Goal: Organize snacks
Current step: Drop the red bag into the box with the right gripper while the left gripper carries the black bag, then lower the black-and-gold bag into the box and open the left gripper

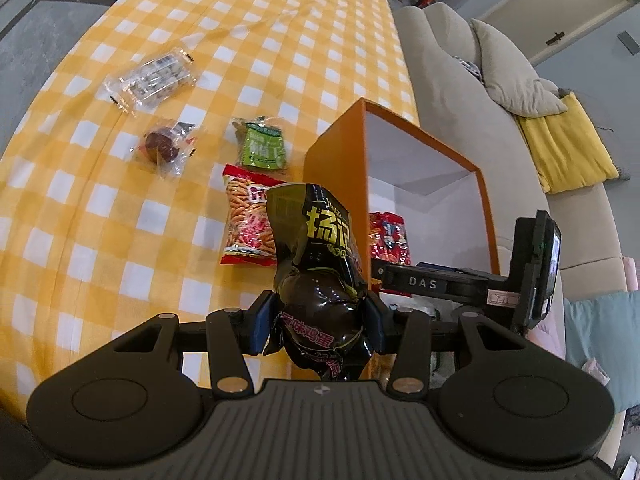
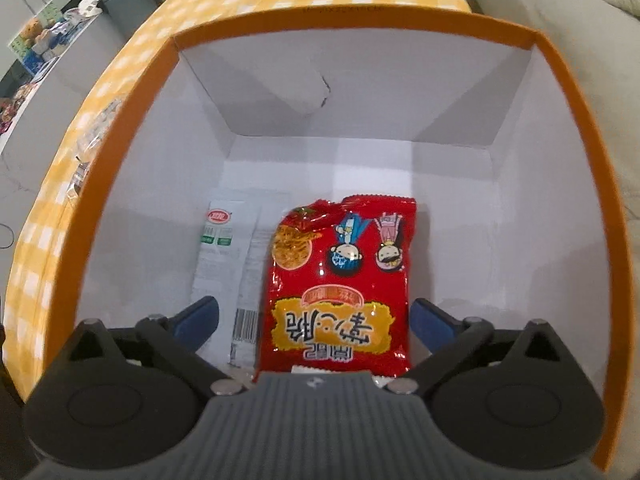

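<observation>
My left gripper (image 1: 320,312) is shut on a black snack packet (image 1: 320,264), held above the checked tablecloth just left of the orange box (image 1: 336,148). On the cloth lie a red-orange snack bag (image 1: 248,220), a green packet (image 1: 264,148), a clear packet with a dark round sweet (image 1: 164,148) and a clear packet of small pieces (image 1: 156,76). My right gripper (image 2: 316,316) hangs inside the orange box (image 2: 120,120), jaws wide open, not touching the red cartoon bag (image 2: 340,276) lying flat on the box floor between them. A white packet (image 2: 232,256) lies beside that bag.
The table wears a yellow-and-white checked cloth (image 1: 200,12). A beige sofa (image 1: 460,80) with a yellow blanket (image 1: 560,144) runs along the table's right side, close to the box. The right gripper's body (image 1: 532,276) reaches into the box from the right.
</observation>
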Tool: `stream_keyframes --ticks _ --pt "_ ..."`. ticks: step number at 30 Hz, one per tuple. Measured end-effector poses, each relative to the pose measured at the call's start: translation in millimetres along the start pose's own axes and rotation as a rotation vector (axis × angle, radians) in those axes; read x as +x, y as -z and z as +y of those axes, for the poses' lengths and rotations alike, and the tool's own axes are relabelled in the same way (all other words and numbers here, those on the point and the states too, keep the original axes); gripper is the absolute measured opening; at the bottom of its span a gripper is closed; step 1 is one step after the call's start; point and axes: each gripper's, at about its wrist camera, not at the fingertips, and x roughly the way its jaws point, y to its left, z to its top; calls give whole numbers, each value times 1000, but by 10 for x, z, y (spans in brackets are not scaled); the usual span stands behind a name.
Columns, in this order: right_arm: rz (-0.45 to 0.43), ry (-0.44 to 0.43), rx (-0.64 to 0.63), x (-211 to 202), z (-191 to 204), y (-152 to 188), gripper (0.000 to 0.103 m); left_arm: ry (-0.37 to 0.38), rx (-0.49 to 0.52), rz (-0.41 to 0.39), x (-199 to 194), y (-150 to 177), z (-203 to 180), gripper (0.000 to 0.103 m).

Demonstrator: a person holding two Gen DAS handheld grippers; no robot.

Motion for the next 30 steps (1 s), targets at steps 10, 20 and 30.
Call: stream_keyframes --ticks 10,20,30 --pt "-69 -32 100 -356 111 175 100 -1 52 -42 -176 124 -199 53" --pt "-140 -36 136 -784 117 400 100 -5 102 -63 -303 272 -443 53" --pt "-268 49 150 -1319 -205 591 100 13 156 -54 -166 332 -817 53"
